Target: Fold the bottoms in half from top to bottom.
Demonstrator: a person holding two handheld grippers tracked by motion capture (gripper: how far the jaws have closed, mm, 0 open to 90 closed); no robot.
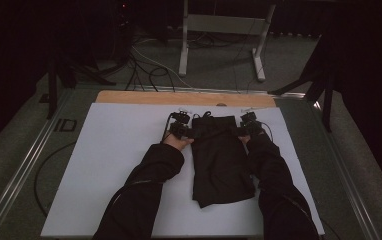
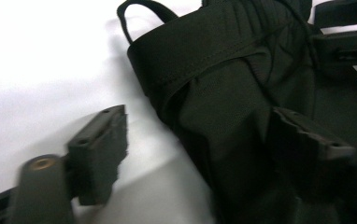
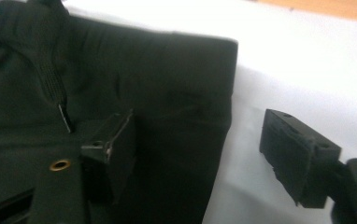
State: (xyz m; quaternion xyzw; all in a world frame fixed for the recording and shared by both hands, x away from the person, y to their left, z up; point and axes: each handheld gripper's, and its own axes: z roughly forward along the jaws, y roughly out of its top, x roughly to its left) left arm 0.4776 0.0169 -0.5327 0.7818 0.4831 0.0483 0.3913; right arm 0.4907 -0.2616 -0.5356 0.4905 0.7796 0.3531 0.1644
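Black shorts (image 1: pixel 221 160) lie folded lengthwise on a white board (image 1: pixel 109 165), waistband at the far end. My left gripper (image 1: pixel 179 126) sits at the waistband's left corner and my right gripper (image 1: pixel 249 124) at its right corner. In the left gripper view the left gripper (image 2: pixel 200 121) is open: one jaw over the white board, the other over the shorts (image 2: pixel 223 70), the fabric edge between them. The right gripper (image 3: pixel 200 123) is open the same way, straddling the shorts' (image 3: pixel 158 70) side edge. A black drawstring (image 3: pixel 50 79) lies on the cloth. Neither holds the fabric.
The board rests on a wooden tabletop (image 1: pixel 179 97). Beyond it stand white table legs (image 1: pixel 184 45), loose cables (image 1: pixel 149 70) on the floor and dark stand legs (image 1: pixel 324 85) at the right. Bare board lies left of the shorts.
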